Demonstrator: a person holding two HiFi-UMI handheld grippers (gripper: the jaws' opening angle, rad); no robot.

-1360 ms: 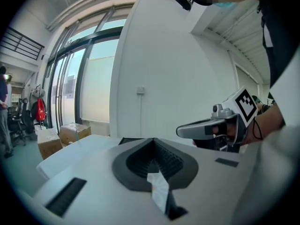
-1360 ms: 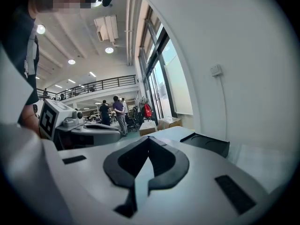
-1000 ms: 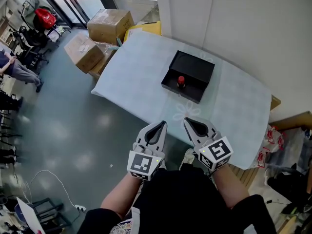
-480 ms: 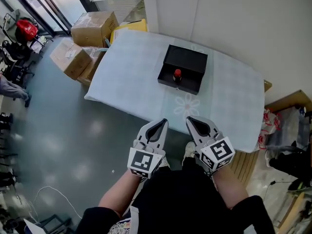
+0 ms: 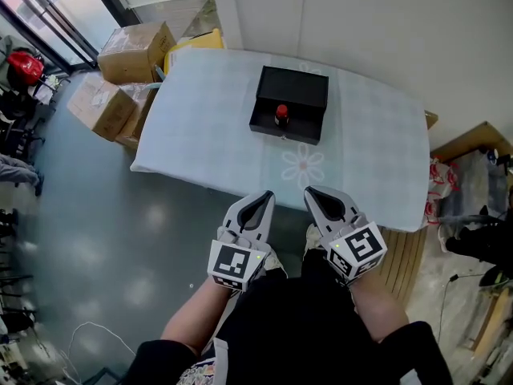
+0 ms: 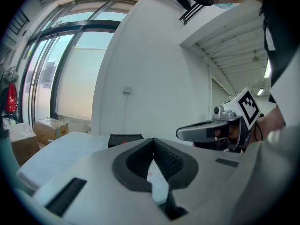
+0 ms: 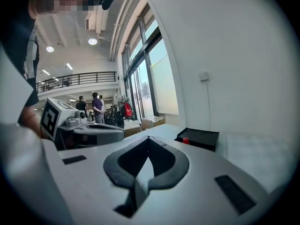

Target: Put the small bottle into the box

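Table (image 5: 208, 127) squarer ahead now, left gripper (image 5: 263, 197) and right gripper (image 5: 314, 192) stay clenched and empty; bottle (image 5: 281, 114) already stands in the box (image 5: 300, 88).

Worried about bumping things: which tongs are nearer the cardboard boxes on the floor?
Left. The left tongs are toward the cardboard boxes; the right tongs sit beyond the left ones, farther off.

The box (image 5: 292, 103) is black, the small bottle (image 5: 281, 112) dark with a red cap, the desk (image 5: 200, 119) pale blue checks with a white flower print.
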